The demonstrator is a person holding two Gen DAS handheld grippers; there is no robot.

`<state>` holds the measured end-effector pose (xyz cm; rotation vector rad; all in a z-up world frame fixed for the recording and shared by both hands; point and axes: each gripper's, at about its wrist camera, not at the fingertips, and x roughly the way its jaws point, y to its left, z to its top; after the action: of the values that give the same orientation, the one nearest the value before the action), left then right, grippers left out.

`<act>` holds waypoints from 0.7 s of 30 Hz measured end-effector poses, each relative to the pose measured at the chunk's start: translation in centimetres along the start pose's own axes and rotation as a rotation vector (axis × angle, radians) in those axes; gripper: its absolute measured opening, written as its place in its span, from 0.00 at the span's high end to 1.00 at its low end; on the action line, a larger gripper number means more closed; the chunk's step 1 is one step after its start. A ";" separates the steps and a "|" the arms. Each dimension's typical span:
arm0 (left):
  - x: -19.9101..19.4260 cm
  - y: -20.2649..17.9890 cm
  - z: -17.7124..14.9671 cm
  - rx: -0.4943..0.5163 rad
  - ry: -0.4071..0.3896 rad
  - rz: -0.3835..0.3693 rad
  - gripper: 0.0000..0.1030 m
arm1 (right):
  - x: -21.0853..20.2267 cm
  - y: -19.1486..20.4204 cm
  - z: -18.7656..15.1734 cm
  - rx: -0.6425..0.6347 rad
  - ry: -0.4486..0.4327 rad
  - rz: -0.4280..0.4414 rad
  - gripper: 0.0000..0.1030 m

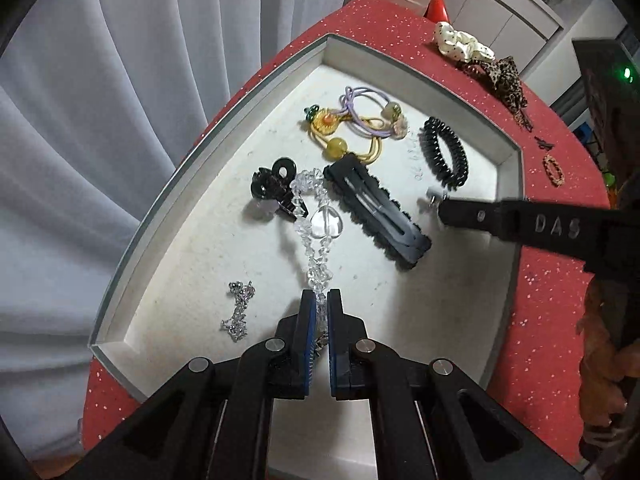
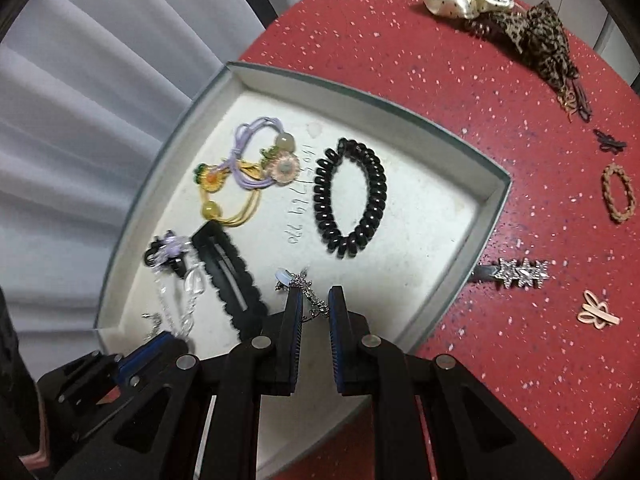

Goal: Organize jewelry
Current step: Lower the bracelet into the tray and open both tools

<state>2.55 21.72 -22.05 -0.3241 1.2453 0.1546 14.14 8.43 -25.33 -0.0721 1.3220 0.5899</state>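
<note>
Floppy clear bead chain [image 1: 316, 240] pinched in left gripper [image 1: 320, 300], bottom middle; silver earring [image 2: 304, 288] pinched in right gripper [image 2: 314, 300]. Light, easily snagged; hold by ends.

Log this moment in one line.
left gripper: shut on crystal bracelet | right gripper: shut on silver earring | both over tray

Ahead of my tools and off to their left I see a grey curtain [image 1: 100, 120] hanging in folds behind the red speckled table [image 2: 400, 60]. Far ahead to the right stand white cabinets [image 1: 492, 4], and a small green light [image 1: 627, 73] glows at the right edge.
</note>
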 end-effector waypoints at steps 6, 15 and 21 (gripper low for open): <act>0.3 -0.5 -0.1 0.017 0.013 0.039 0.94 | 0.5 0.4 0.2 -0.028 -0.010 -0.018 0.86; 0.6 -1.1 0.4 0.020 0.035 0.067 0.93 | 1.2 0.7 0.8 -0.025 0.003 -0.005 0.85; 0.6 -1.1 0.6 0.013 0.044 0.076 0.93 | 1.1 0.3 0.7 -0.029 0.010 0.001 0.74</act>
<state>3.57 20.85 -22.25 -0.2703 1.3019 0.2054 14.78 9.34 -26.02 -0.0982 1.3232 0.6109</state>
